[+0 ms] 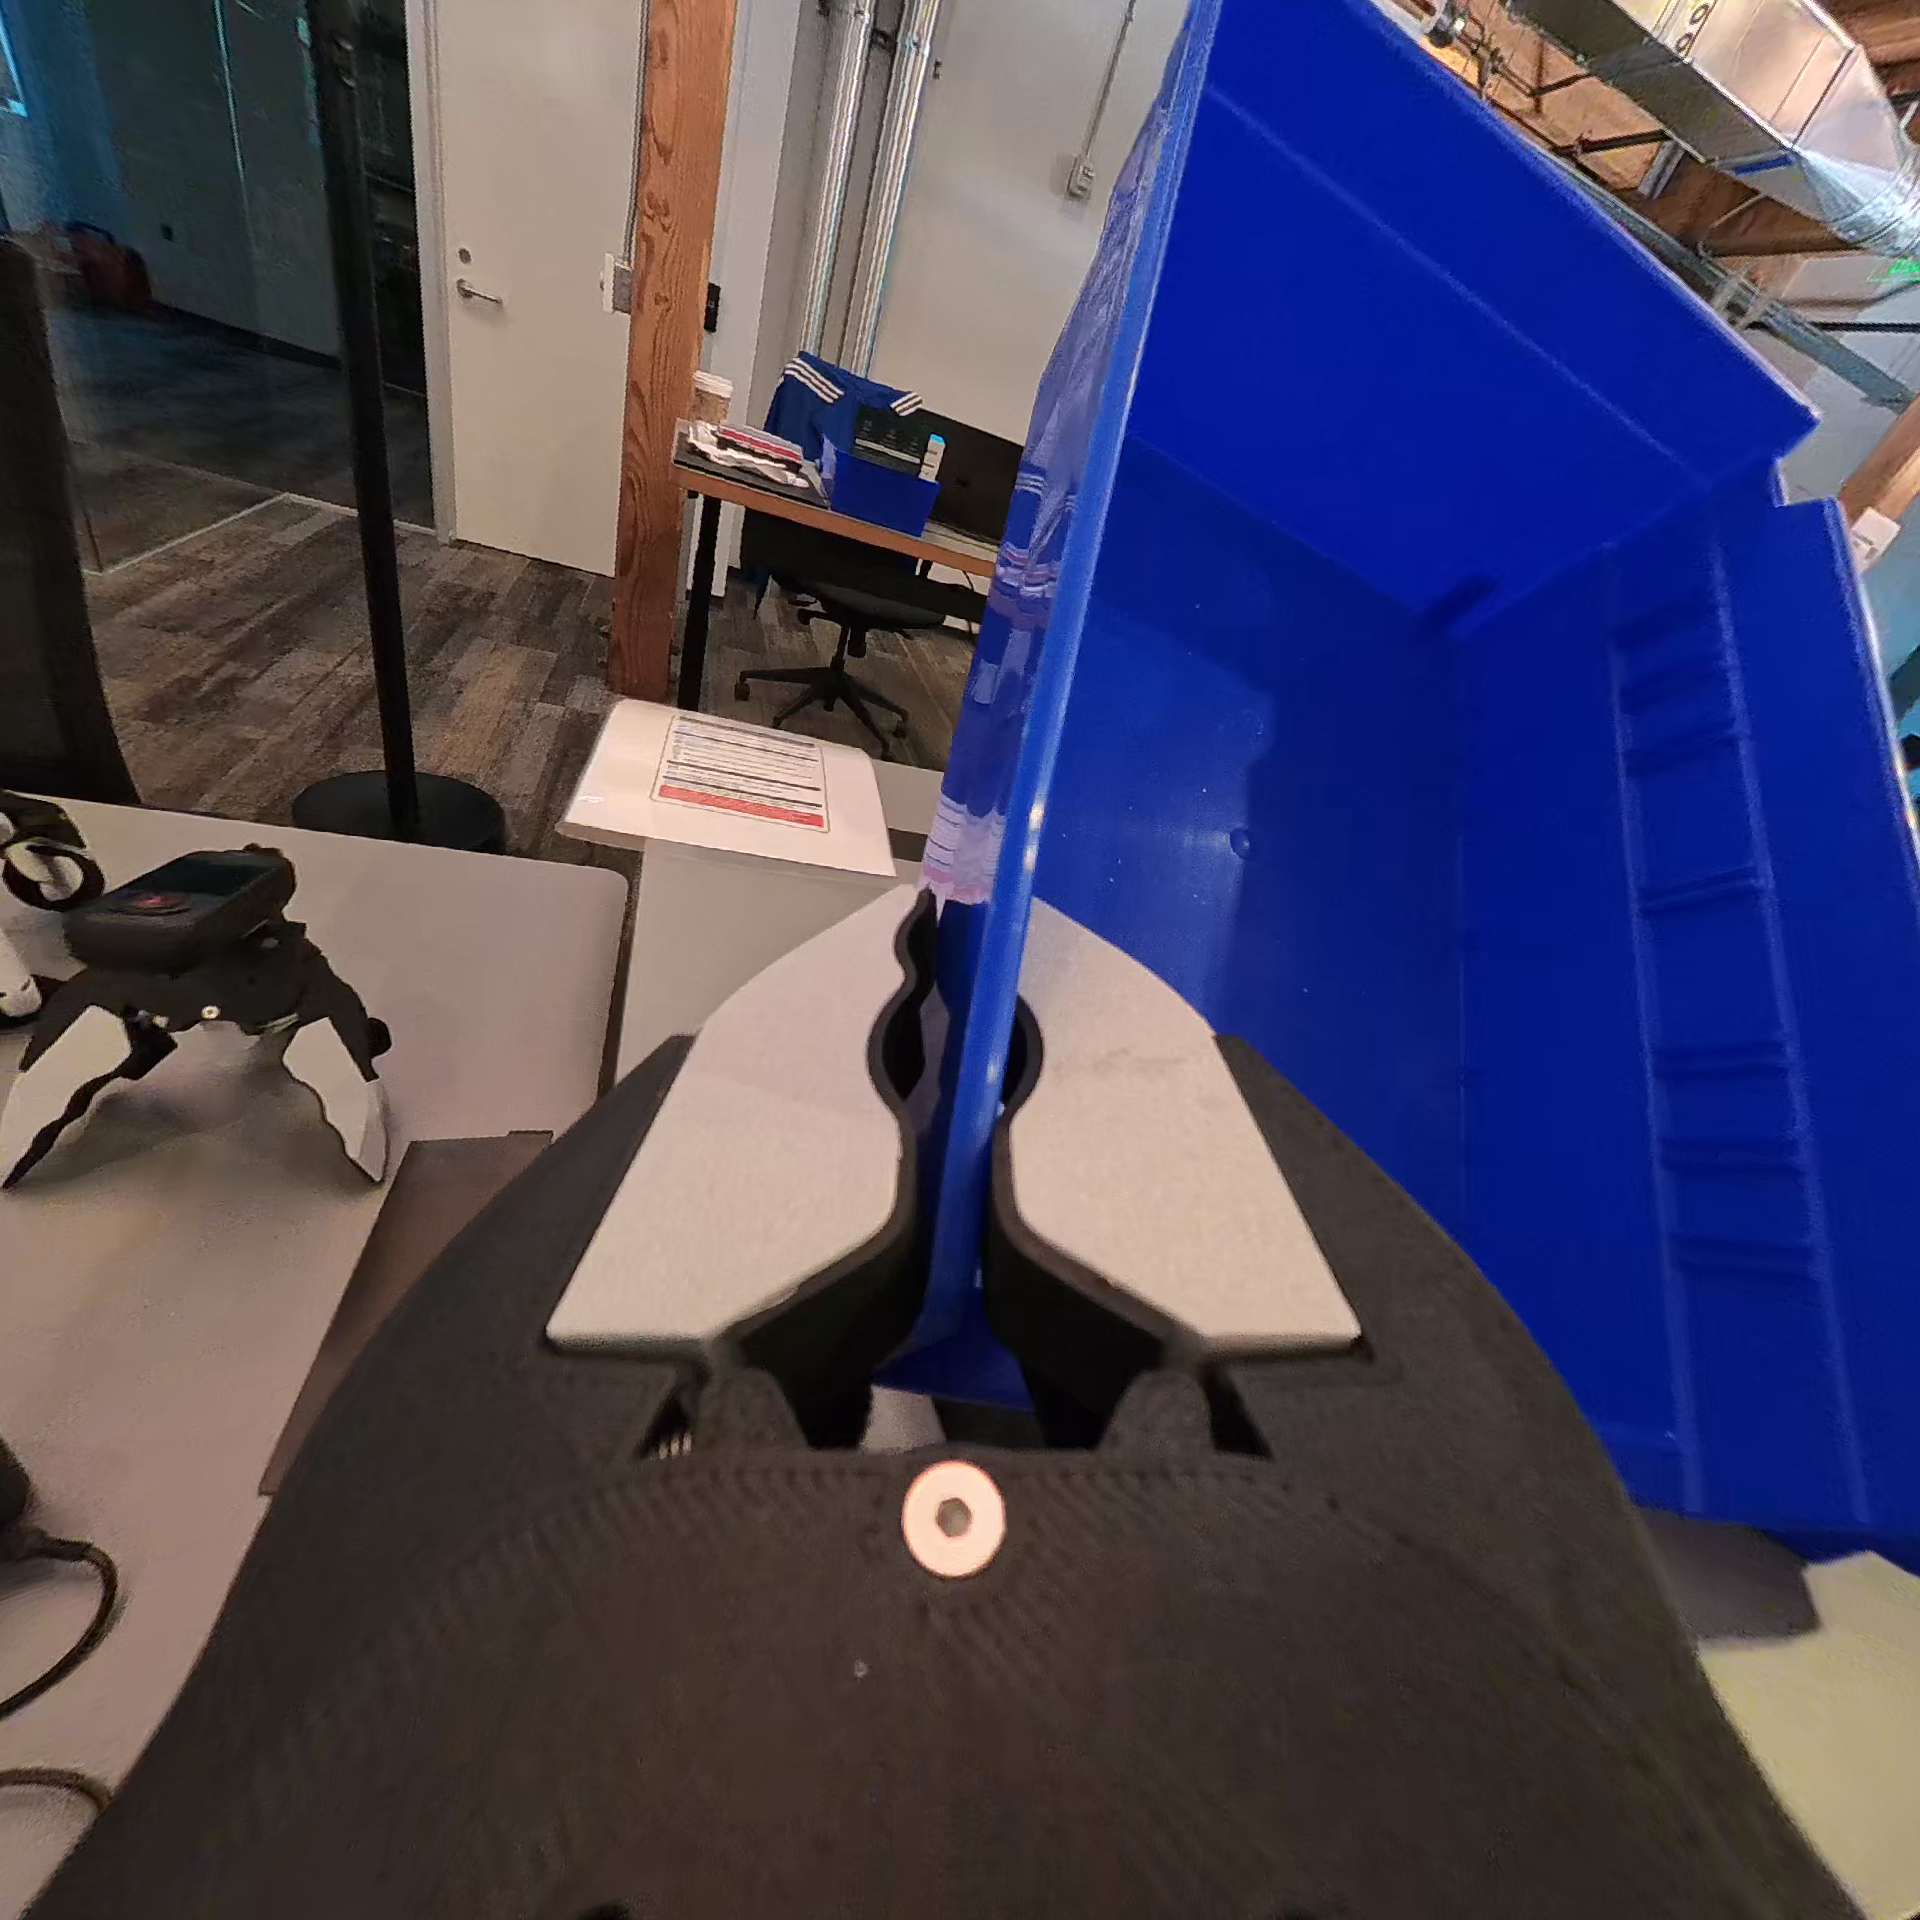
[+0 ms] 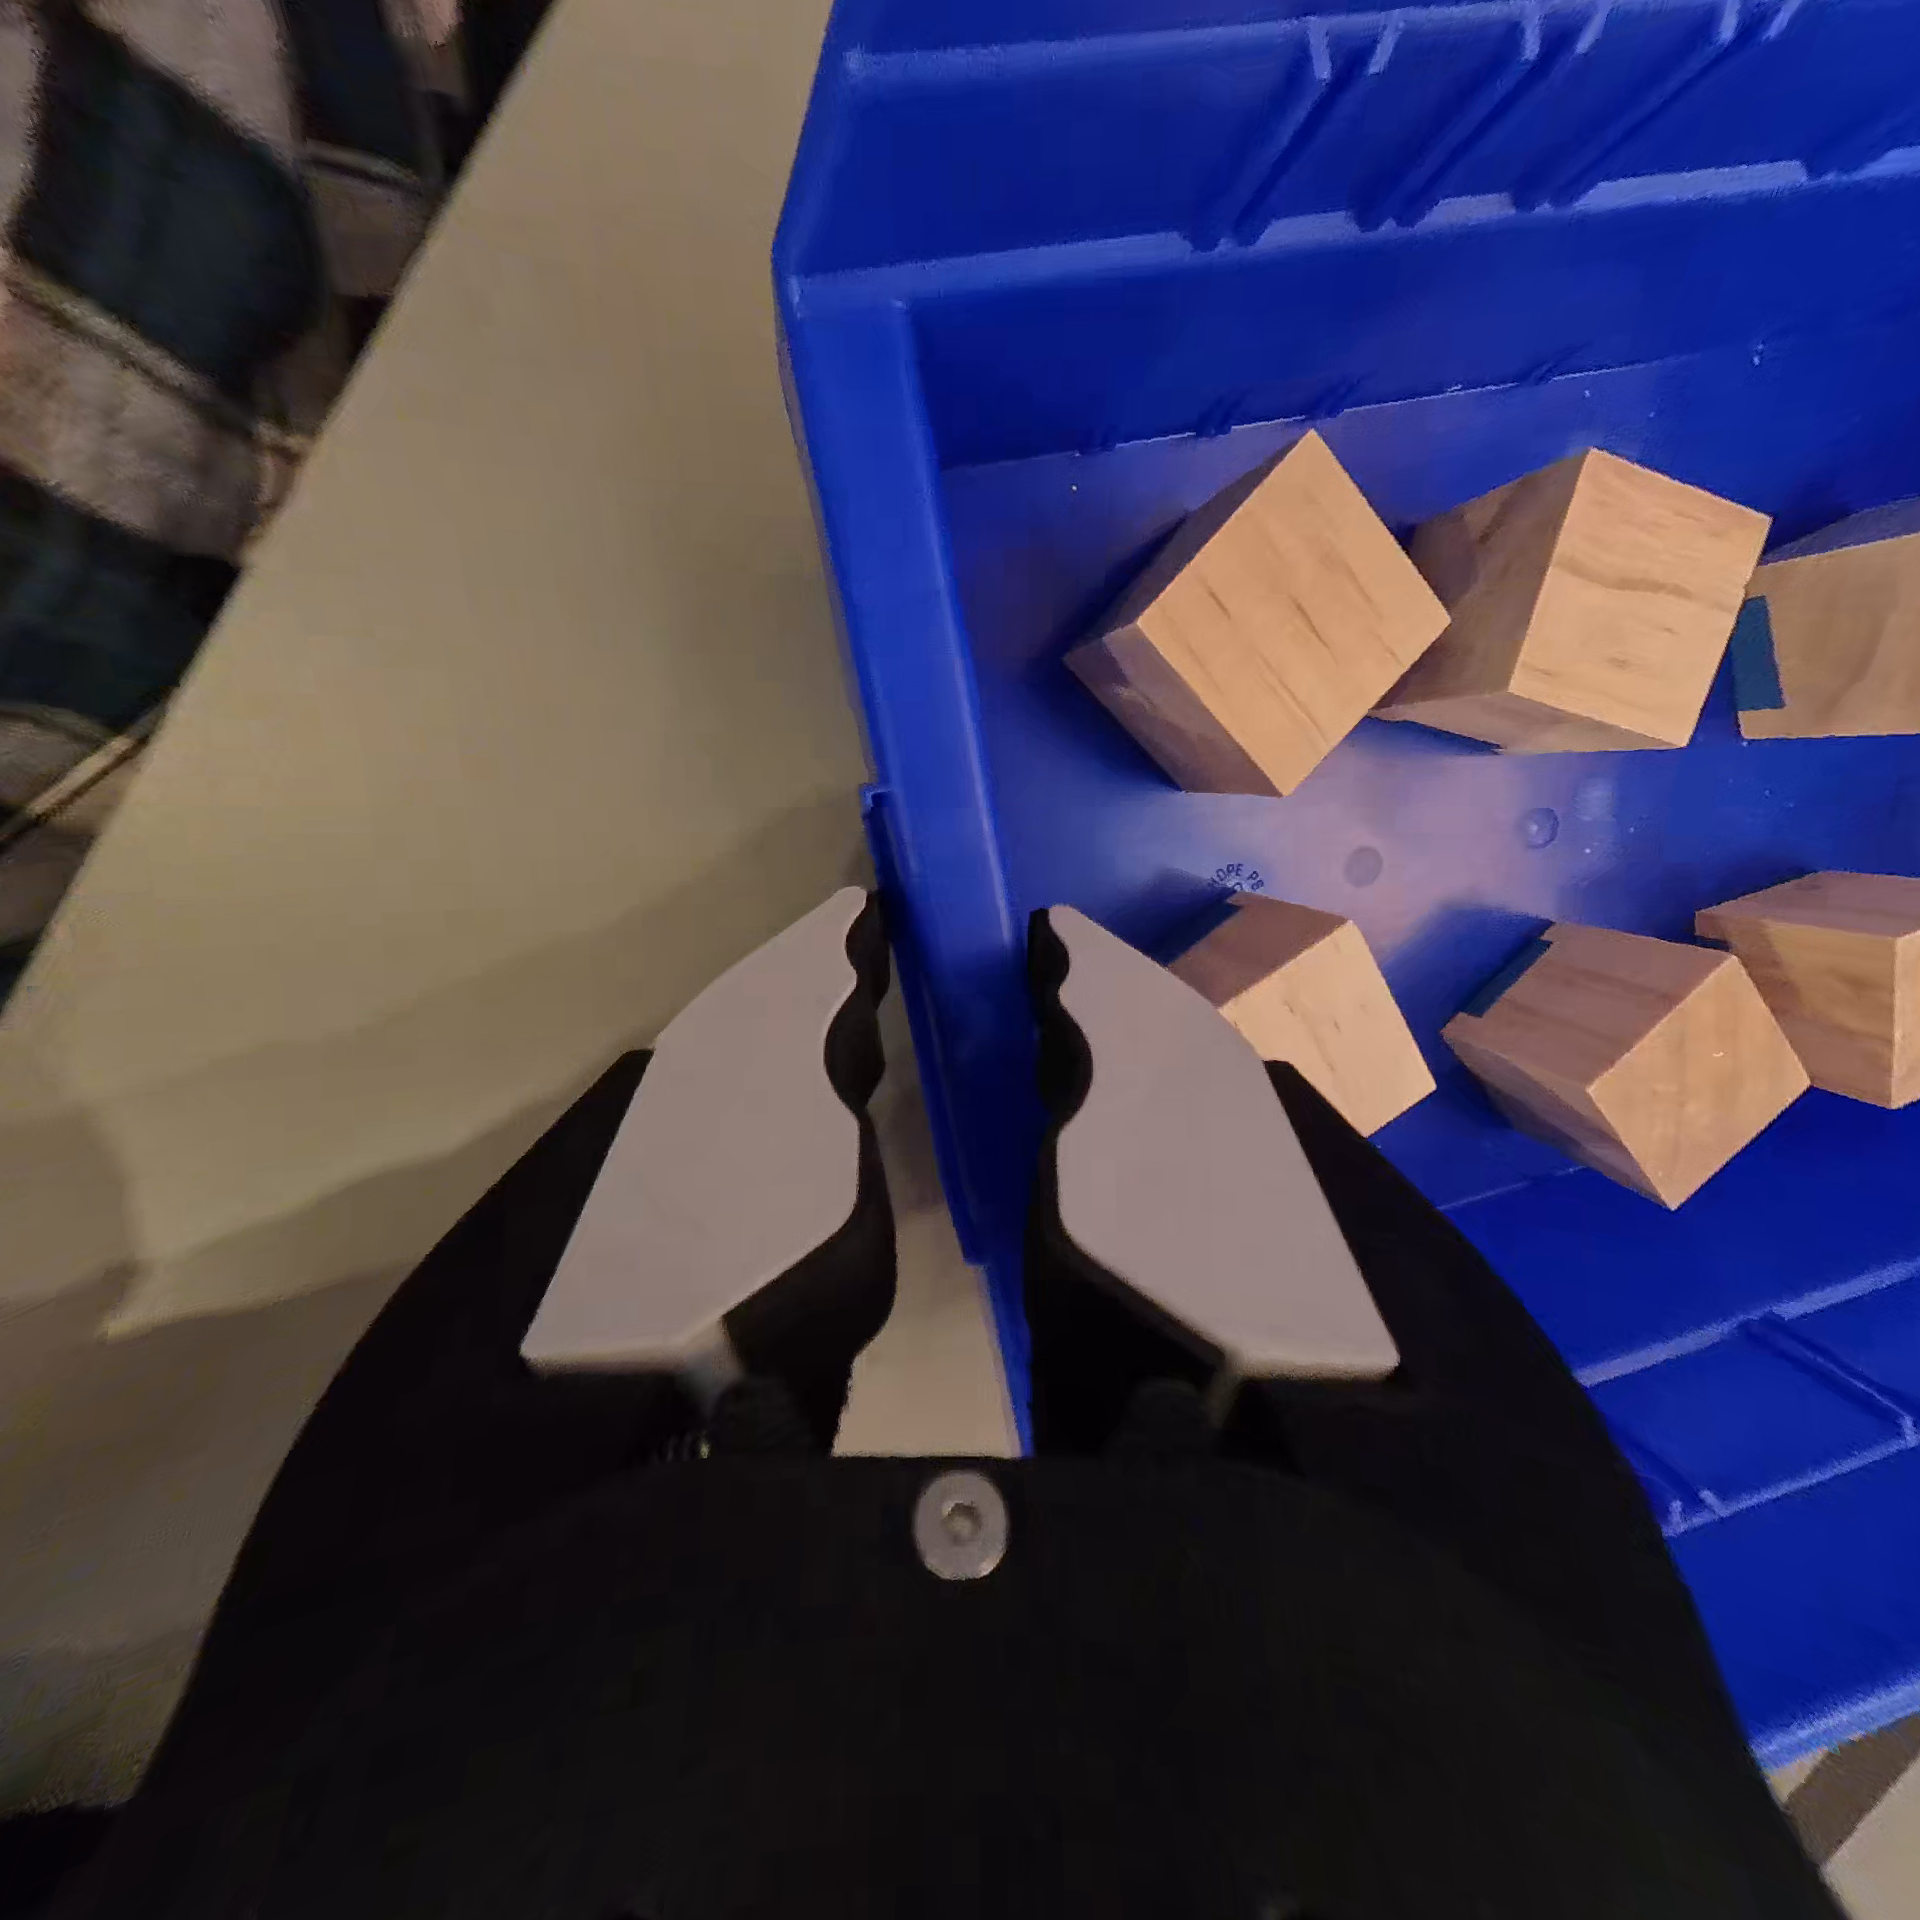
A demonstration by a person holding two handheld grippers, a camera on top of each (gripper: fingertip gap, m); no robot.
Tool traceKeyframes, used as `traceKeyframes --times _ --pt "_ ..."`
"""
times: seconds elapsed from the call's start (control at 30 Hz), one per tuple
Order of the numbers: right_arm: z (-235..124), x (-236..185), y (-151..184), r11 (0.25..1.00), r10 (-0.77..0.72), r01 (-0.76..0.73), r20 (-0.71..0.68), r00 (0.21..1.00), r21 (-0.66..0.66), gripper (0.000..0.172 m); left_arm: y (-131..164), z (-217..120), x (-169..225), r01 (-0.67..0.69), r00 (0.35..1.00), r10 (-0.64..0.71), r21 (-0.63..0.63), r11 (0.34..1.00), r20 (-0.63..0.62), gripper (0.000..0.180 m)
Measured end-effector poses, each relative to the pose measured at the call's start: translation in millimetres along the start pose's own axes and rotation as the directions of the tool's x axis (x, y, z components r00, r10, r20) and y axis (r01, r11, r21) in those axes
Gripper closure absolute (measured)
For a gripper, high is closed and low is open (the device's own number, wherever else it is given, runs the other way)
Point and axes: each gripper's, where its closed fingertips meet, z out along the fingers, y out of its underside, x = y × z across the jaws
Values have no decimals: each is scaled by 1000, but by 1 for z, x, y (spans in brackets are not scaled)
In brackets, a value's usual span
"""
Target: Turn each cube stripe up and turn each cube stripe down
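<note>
Cubes (image 2: 1262,613) sit inside the blue bin (image 2: 1039,343), and that is the thing the next move turns on. From the right hand-held gripper (image 2: 956,935) they lie at about 1 to 3 o'clock, just past the bin wall. At least five wooden cubes show. Some have a dark stripe (image 2: 1756,665) peeking out at an edge, so a few stripes seem to face sideways or down. The nearest cube (image 2: 1314,1013) is just beside the right finger.

The right hand-held gripper is partly closed around the bin's side wall. The wall stands between its two fingers (image 2: 758,1039), running away toward 12 o'clock. Both pads look pressed on the wall.

The left hand-held gripper (image 1: 961,935) is nearly closed on another wall of the bin (image 1: 1351,727). That thin wall also runs up toward 12 o'clock, with a pale sticker (image 1: 961,852) on its outer face.

The right one is likely nearer the cubes.

The right view shows the cubes. The left view shows none, only bare bin floor, and the bin looks tipped up there. The left view alone shows a spare gripper (image 1: 197,997) at 9 o'clock on the tabletop (image 1: 468,935), and a paper sheet (image 1: 727,779) farther off.
</note>
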Motion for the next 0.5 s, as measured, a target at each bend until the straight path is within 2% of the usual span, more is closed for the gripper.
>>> traceKeyframes --times 0.13,0.3,0.5 --pt "17 56 -18 997 77 -77 -37 996 -4 145 -6 -10 -8 6 1000 -7 28 1000 24 173" --pt "40 145 -32 973 228 -230 -108 968 -10 145 -12 -24 -14 12 999 -14 65 998 35 173" --pt "71 260 -55 876 467 -482 -236 852 -5 145 -18 -41 -20 15 998 -21 102 995 55 173"
